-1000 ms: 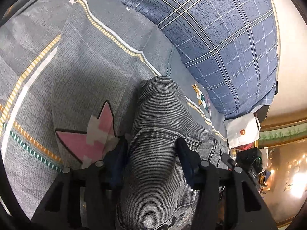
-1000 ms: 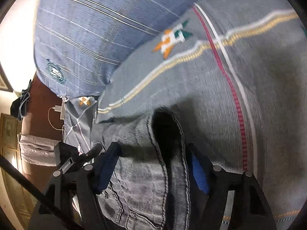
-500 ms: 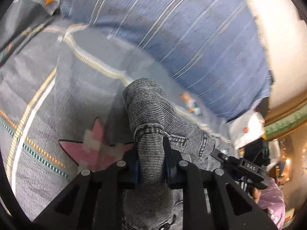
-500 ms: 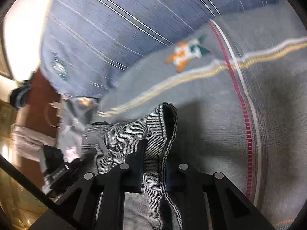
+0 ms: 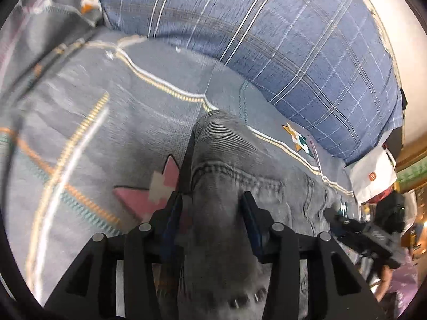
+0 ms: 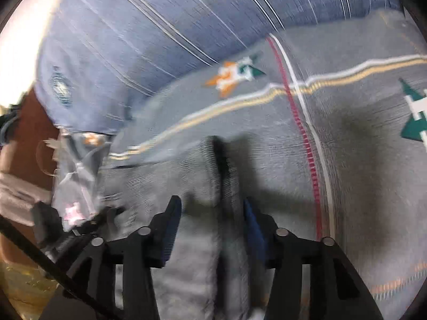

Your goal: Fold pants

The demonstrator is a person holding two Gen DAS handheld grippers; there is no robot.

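Grey striped denim pants (image 5: 221, 165) lie on a grey patterned bedsheet (image 5: 112, 122). In the left wrist view my left gripper (image 5: 213, 213) stands open, its fingers apart on either side of a raised fold of the pants near a seam. In the right wrist view the pants (image 6: 186, 176) show a dark opening at the fold. My right gripper (image 6: 212, 213) is open too, its fingers straddling that fold without pinching it. The right view is blurred.
A blue plaid pillow or duvet (image 5: 280, 40) lies along the far side of the bed, also seen in the right wrist view (image 6: 165, 21). A white bag (image 5: 373, 176) and dark gear sit beyond the bed's right edge. A brown headboard or furniture (image 6: 29, 133) is at left.
Both grippers were shut on the pants fold half a second ago and have now opened. The fold has dropped lower onto the bed.
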